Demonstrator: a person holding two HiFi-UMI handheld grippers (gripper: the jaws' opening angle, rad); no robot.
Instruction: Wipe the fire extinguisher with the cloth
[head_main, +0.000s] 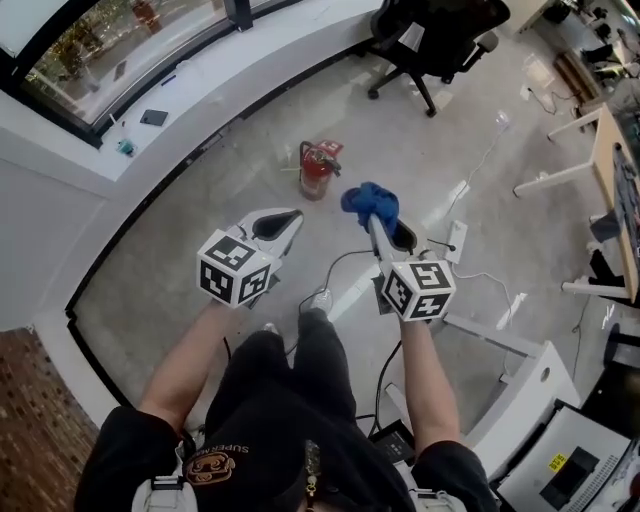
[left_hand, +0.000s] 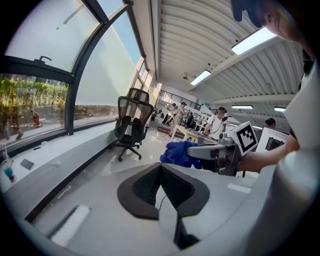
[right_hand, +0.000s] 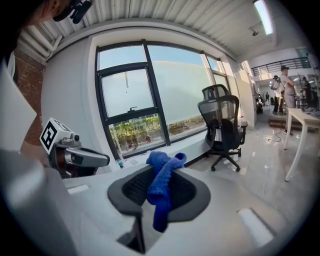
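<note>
Right tongs (right_hand: 159, 189) clamping blue cloth (head_main: 368, 200), left tongs (left_hand: 161, 168) closed and empty; fire extinguisher (head_main: 317, 170) on floor (head_main: 420, 160)

The person wears a black short-sleeved T-shirt (head_main: 262, 472) with a round gold emblem (head_main: 212, 466), black trousers (head_main: 290, 365) and pale shoes (head_main: 320, 299). The left gripper (head_main: 288, 218) and right gripper (head_main: 383, 232) are light grey shells with black ribbed pads (left_hand: 142, 187), each bearing a cube (head_main: 235, 267) of black-and-white square markers.

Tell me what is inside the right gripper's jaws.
A blue cloth, bunched, pinched in the right gripper; one end hangs down. The jaws cover its clamped middle.
</note>
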